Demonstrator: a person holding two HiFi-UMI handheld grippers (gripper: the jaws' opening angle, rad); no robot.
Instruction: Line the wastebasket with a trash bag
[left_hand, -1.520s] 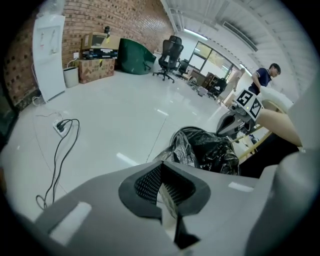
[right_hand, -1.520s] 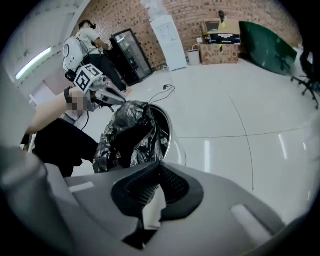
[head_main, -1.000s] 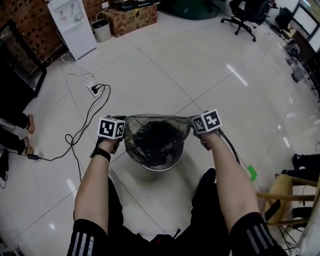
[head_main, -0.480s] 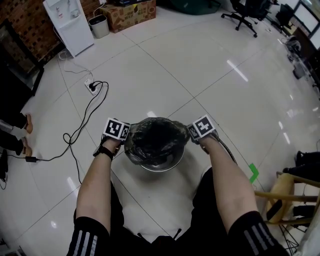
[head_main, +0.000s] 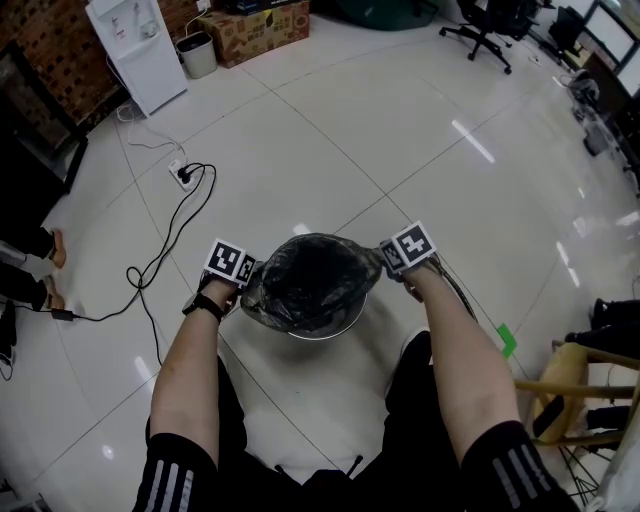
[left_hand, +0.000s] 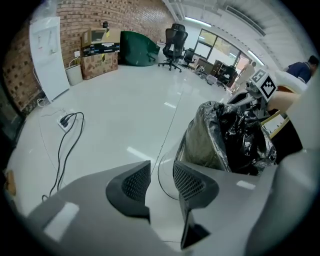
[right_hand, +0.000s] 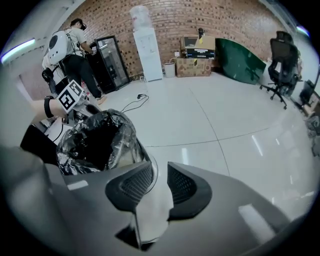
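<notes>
**Bag sits over the basket, both grippers opening beside it**

The wastebasket (head_main: 322, 330), round and of metal, stands on the white tiled floor (head_main: 400, 150) just in front of the person's knees. The dark trash bag (head_main: 308, 282) lies inside it, and its crumpled edge hangs over the rim.

The left gripper (left_hand: 161, 181) is just beside the basket on its left and the right gripper (right_hand: 159, 184) just beside it on its right. The jaws of both are opening, and only the floor shows between them. The pads do not touch the bag. In the head view the marker cubes cover the jaws.

A black cable (head_main: 170, 250) runs from a power strip (head_main: 185, 178) to the left, well apart from the basket. A green tape mark (head_main: 507, 342) lies near the right forearm, and a wooden chair (head_main: 580, 385) stands at the right edge. Farther away are a water dispenser (head_main: 135, 50), a small bin (head_main: 197, 52), a cardboard box (head_main: 265, 22) and an office chair (head_main: 490, 25). Another person (right_hand: 67, 45) stands by a black cabinet (right_hand: 112, 60).
</notes>
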